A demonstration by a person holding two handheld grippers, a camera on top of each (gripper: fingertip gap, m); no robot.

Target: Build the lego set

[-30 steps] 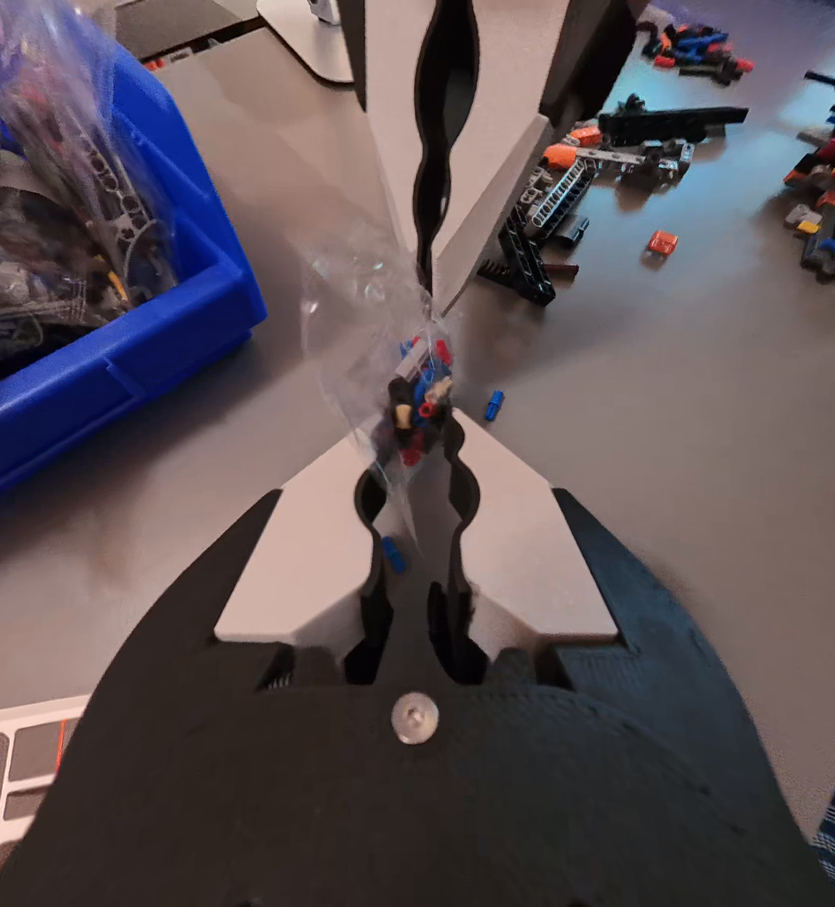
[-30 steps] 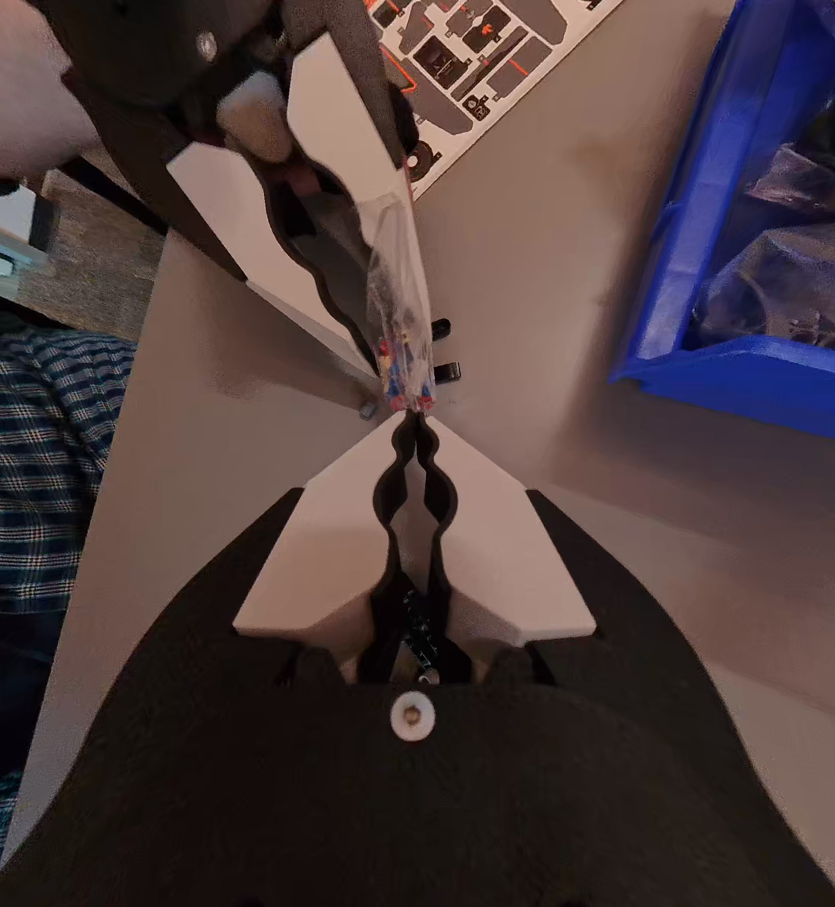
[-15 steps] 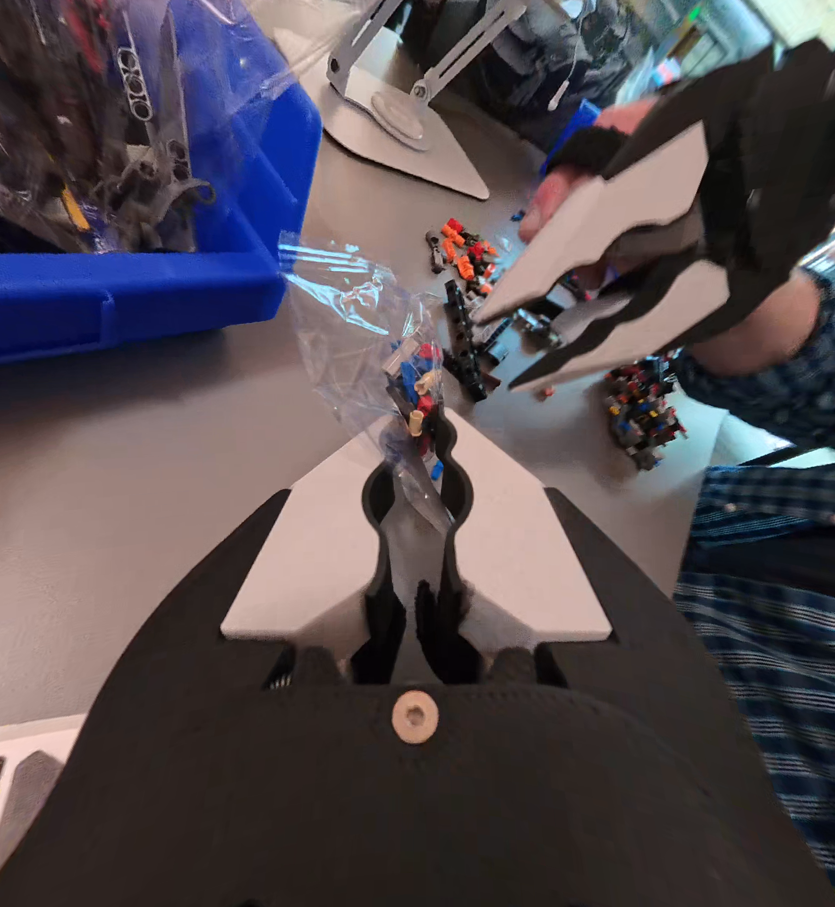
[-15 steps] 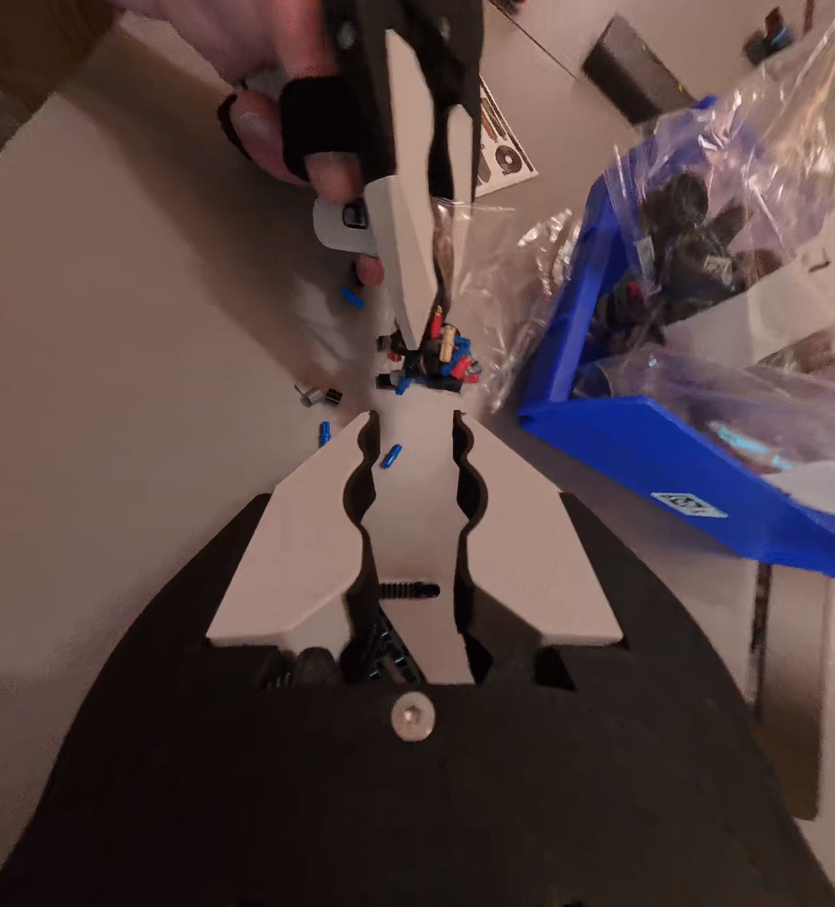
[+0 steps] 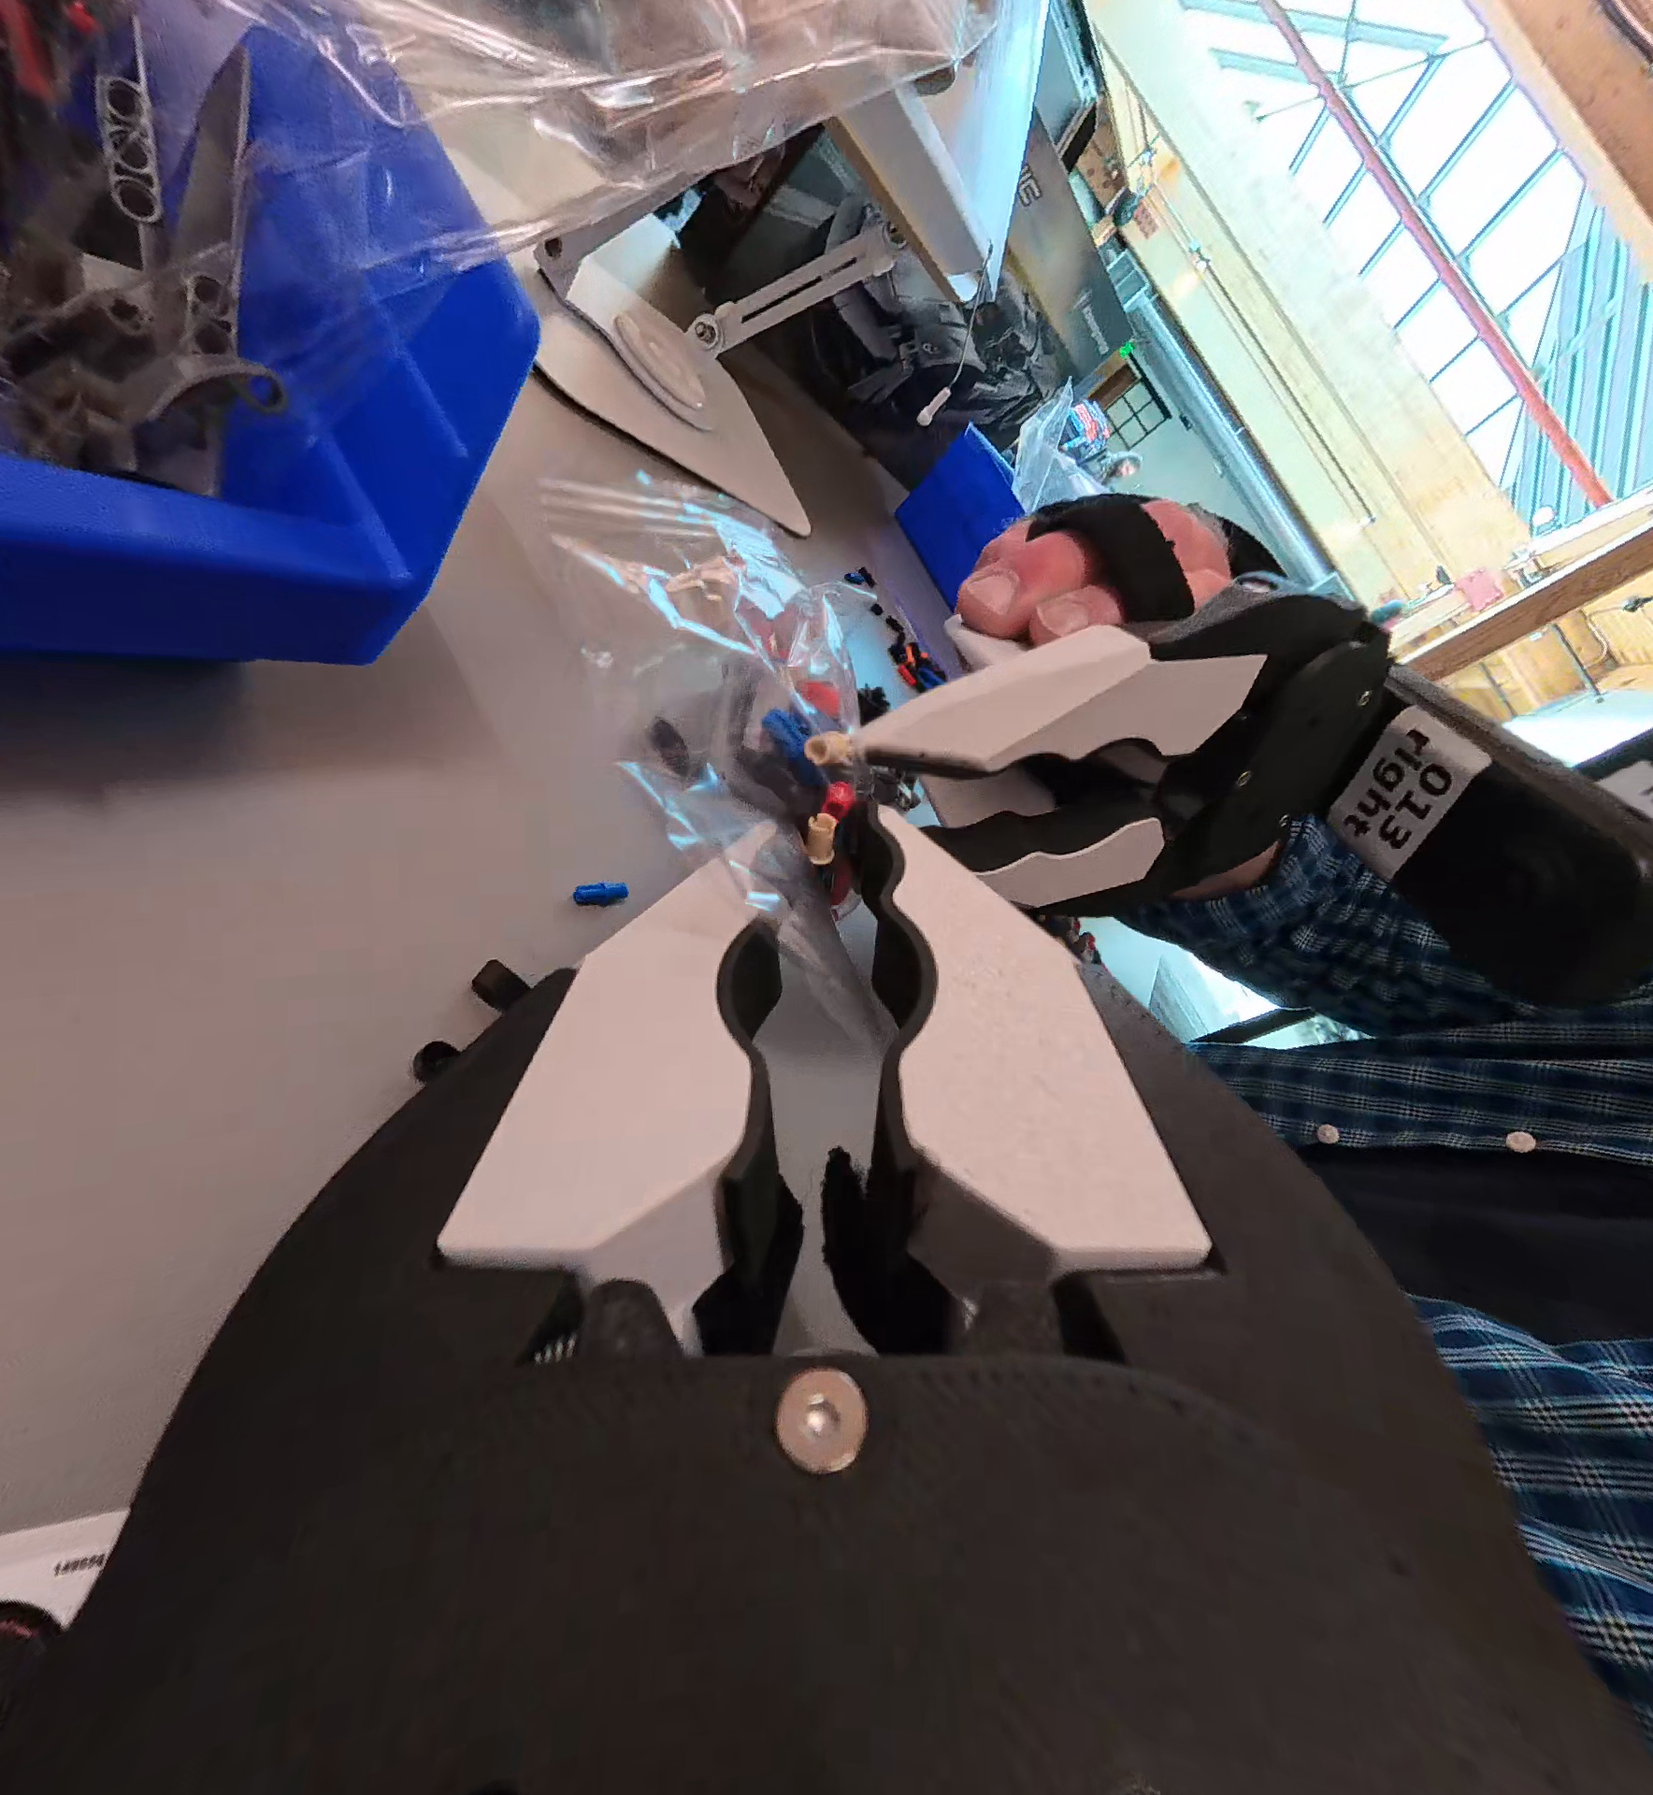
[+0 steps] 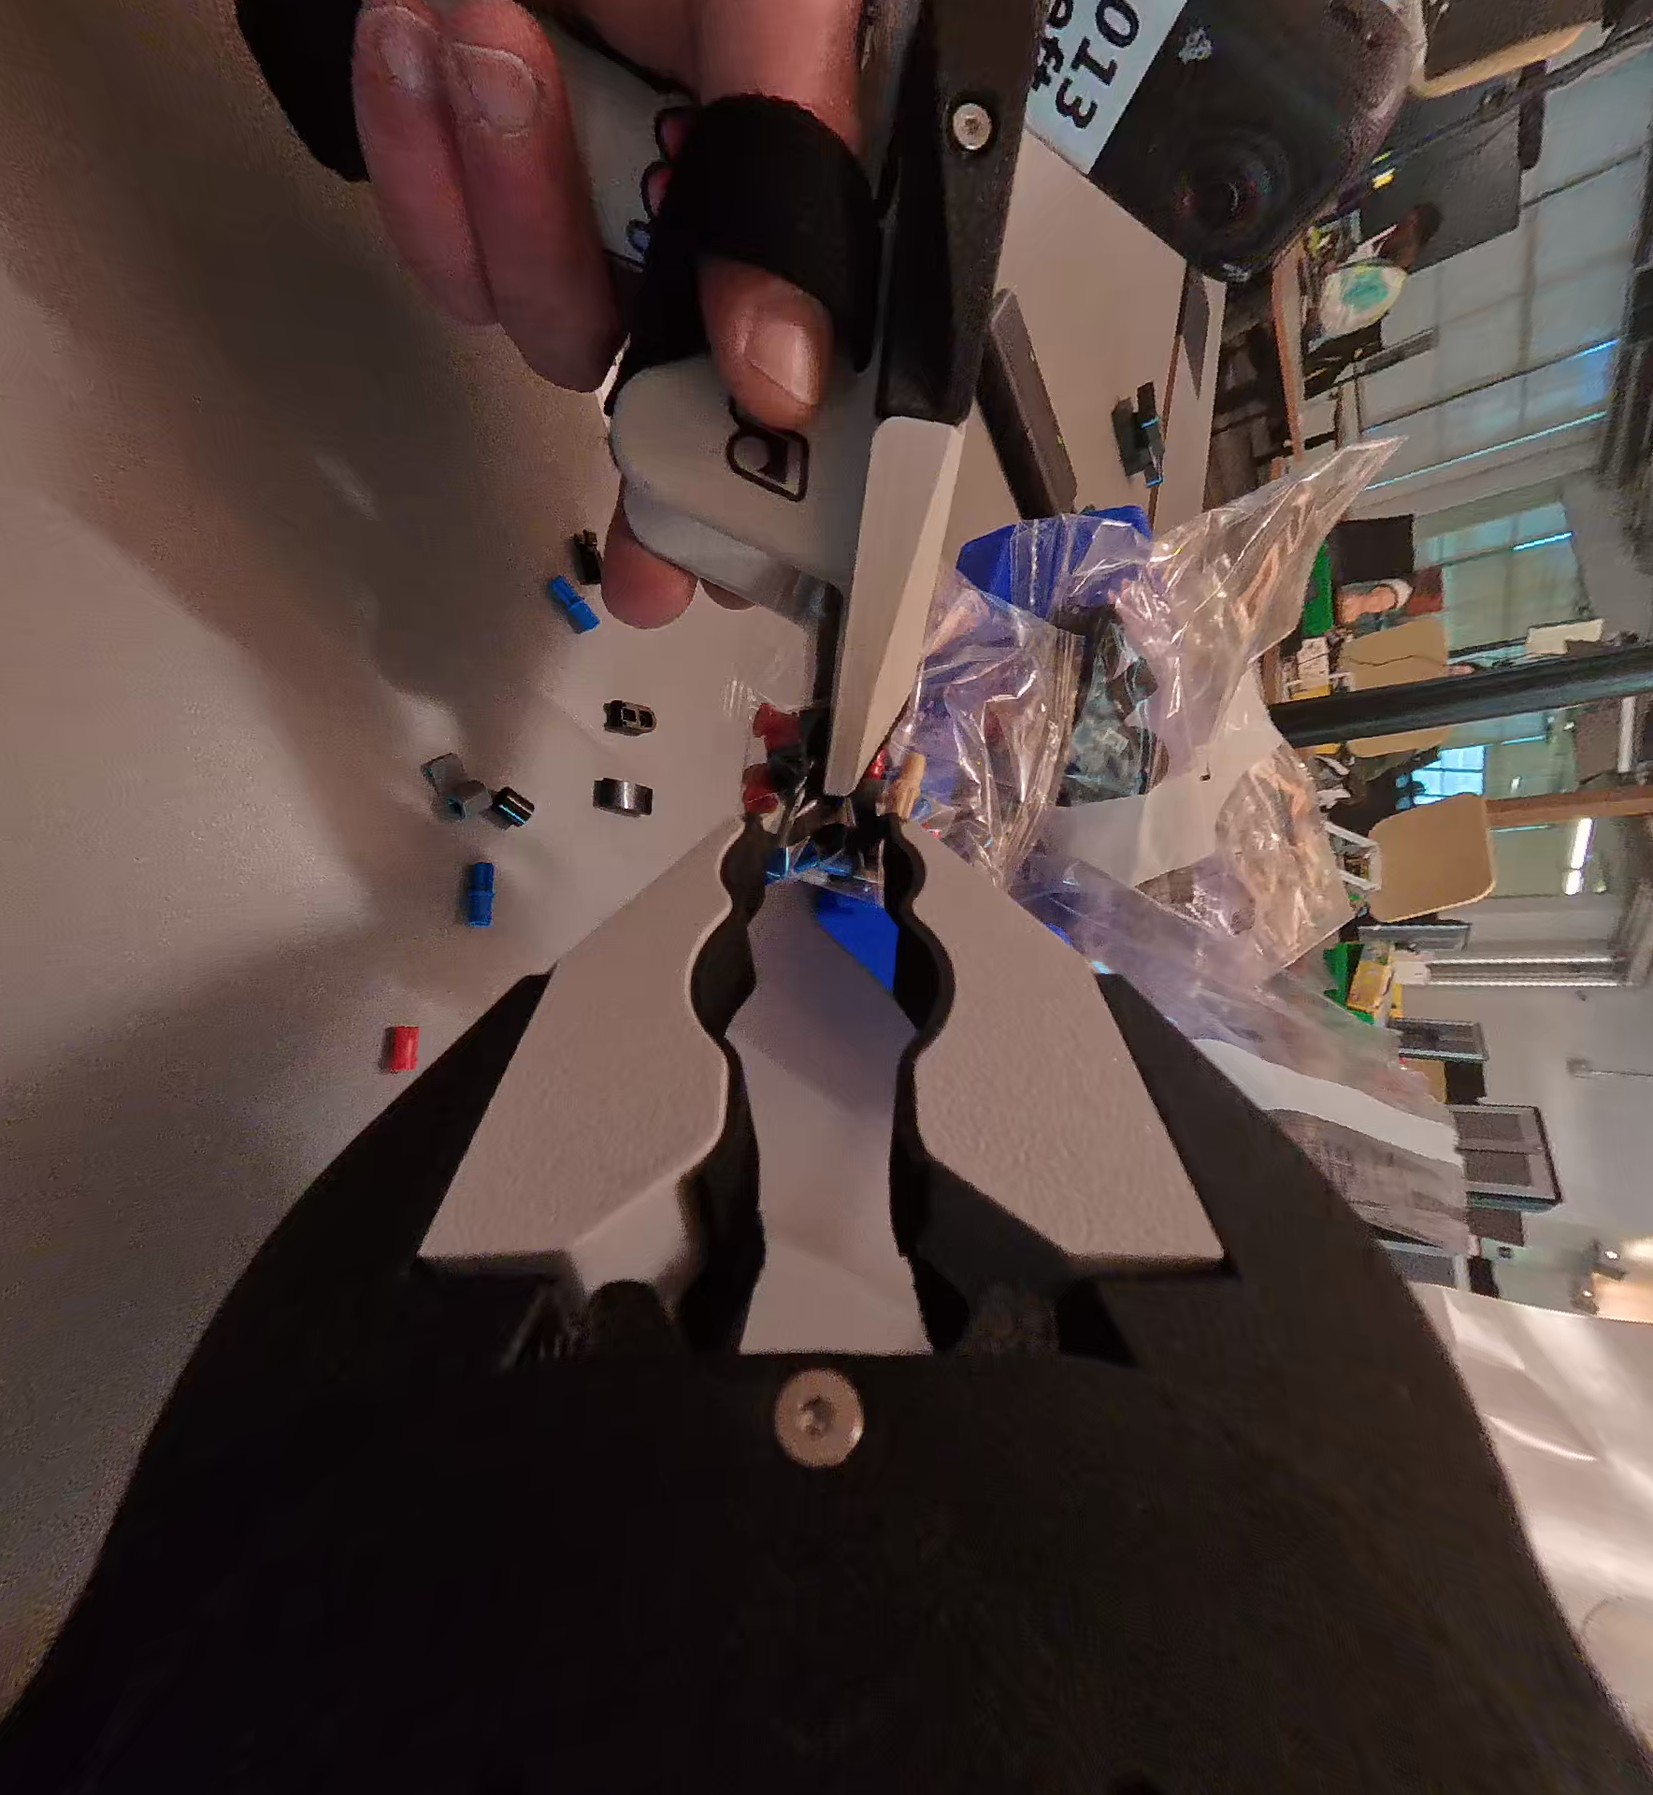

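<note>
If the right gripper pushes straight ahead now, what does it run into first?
Most likely the small clear bag of pieces, bunched right at the right gripper tips, with the left gripper finger clamping it just beyond. Depth is hard to judge.

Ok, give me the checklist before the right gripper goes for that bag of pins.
1. Left gripper pinching the small clear bag: ok.
2. Right gripper open for a grab: ok, jaws apart.
3. Right tips lined up with the bag: ok, it sits just ahead of them.
4. Bag torn open: cannot tell.
5. Pieces contained: not ok, loose pins lie scattered on the table.
</note>
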